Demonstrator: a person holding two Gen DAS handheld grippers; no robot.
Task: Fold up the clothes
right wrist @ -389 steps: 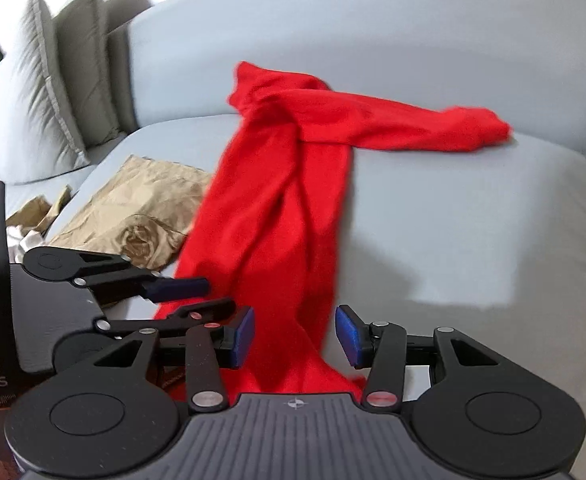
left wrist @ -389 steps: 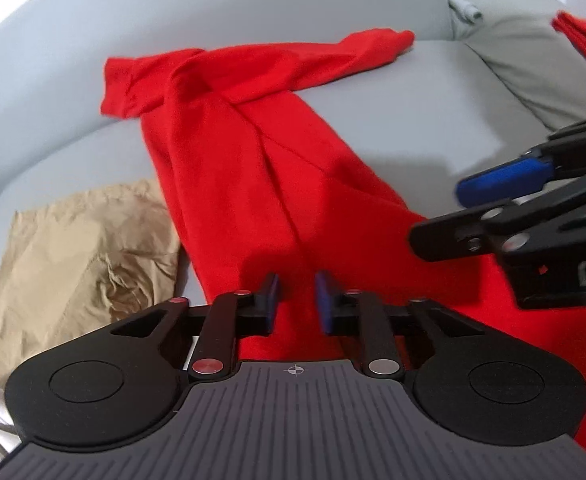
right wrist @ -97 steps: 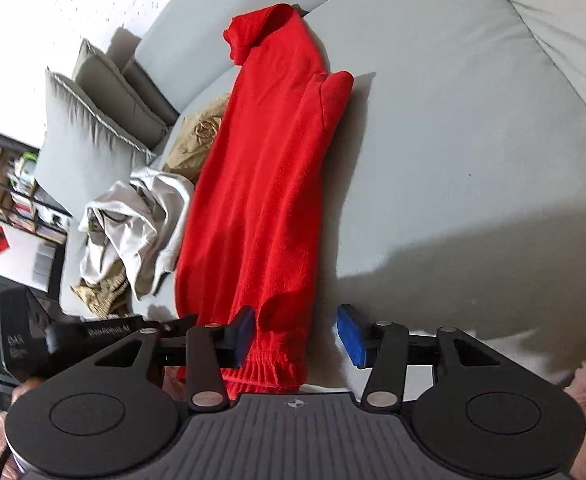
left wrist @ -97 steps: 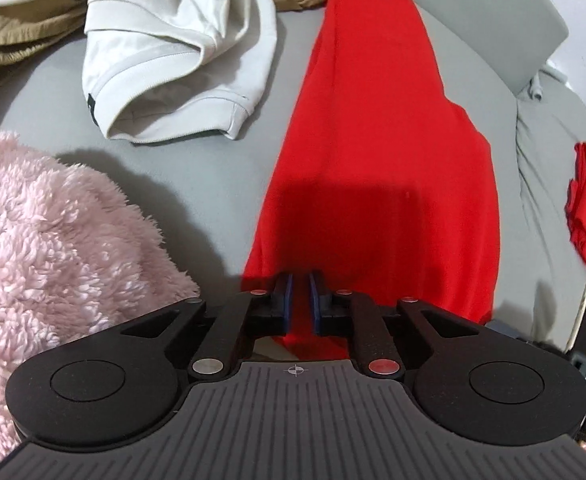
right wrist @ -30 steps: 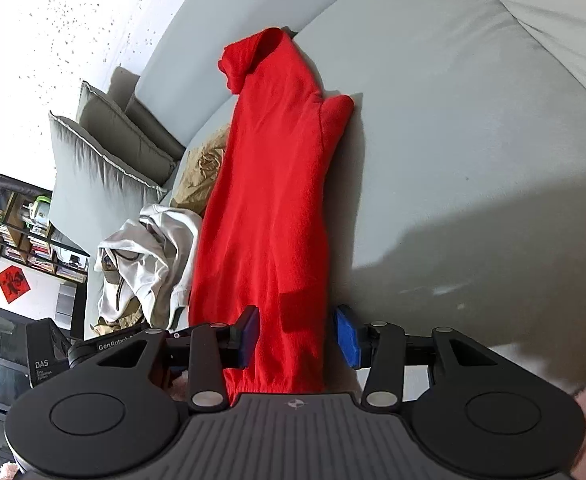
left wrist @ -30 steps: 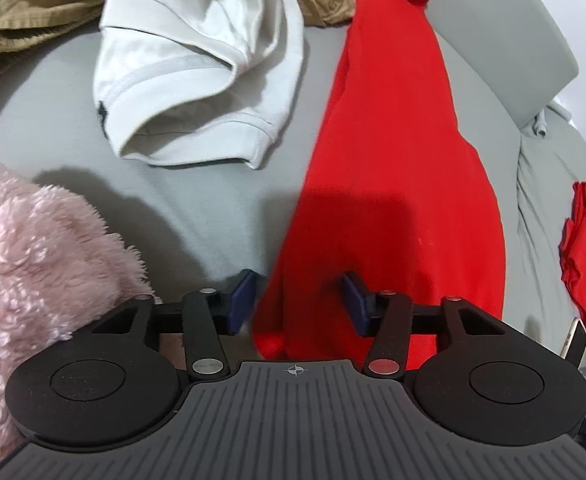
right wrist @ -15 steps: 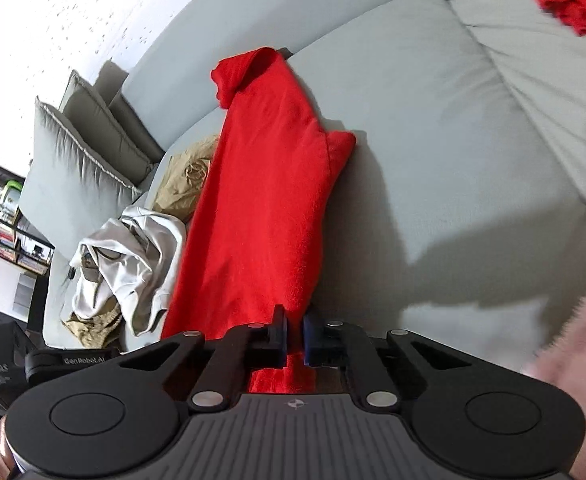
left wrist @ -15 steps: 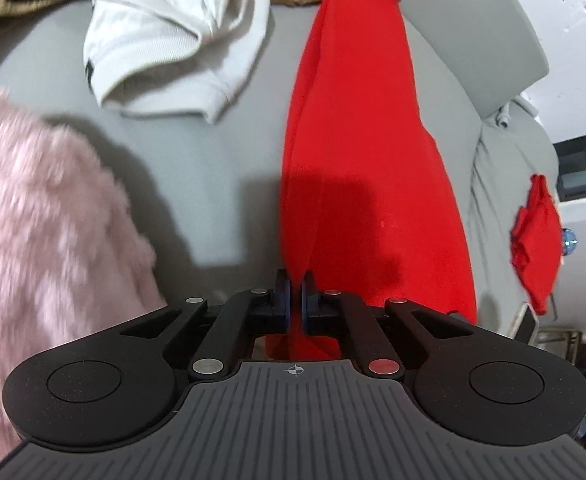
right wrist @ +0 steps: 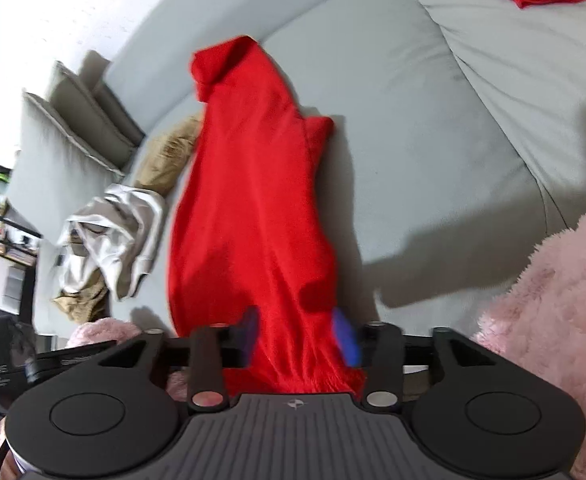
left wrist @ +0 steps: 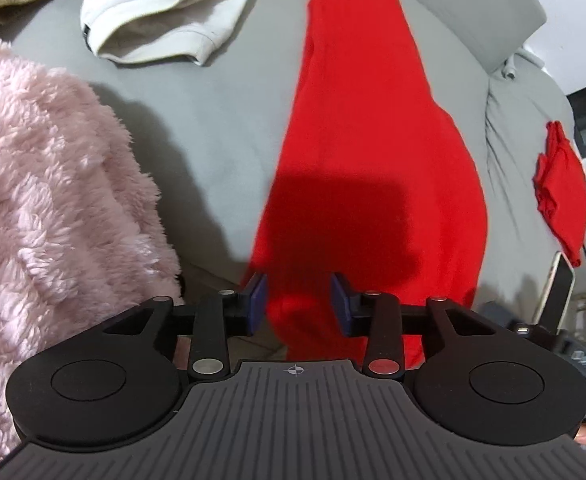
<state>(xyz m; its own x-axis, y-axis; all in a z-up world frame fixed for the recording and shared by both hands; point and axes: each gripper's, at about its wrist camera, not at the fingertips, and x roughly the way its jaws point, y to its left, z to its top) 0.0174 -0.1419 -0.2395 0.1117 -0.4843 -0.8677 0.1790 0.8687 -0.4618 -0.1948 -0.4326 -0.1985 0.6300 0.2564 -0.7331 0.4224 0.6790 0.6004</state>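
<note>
The red garment (left wrist: 373, 160) lay stretched lengthwise along the grey sofa (left wrist: 221, 128), running from the top centre of the left wrist view down to the bottom centre, where its near end bunched between the fingers of the left hand-held gripper (left wrist: 297, 309). Those blue-padded fingers stood apart, with cloth between them but not pinched. In the right wrist view the same red garment (right wrist: 249, 208) ran from the upper middle of the frame down to the right hand-held gripper (right wrist: 299, 338), whose fingers also stood apart on either side of the gathered hem; the frame was blurred there, so whether the pads touched the cloth could not be told.

A white shirt (left wrist: 165, 8) lay crumpled in the upper left of the left wrist view, beside the garment. A pink fleece (left wrist: 53, 208) filled the left edge. A second folded red cloth (left wrist: 561, 192) sat at the right edge, well apart, on another cushion. A tan cloth (right wrist: 169, 156) lay left of the garment in the right wrist view.
</note>
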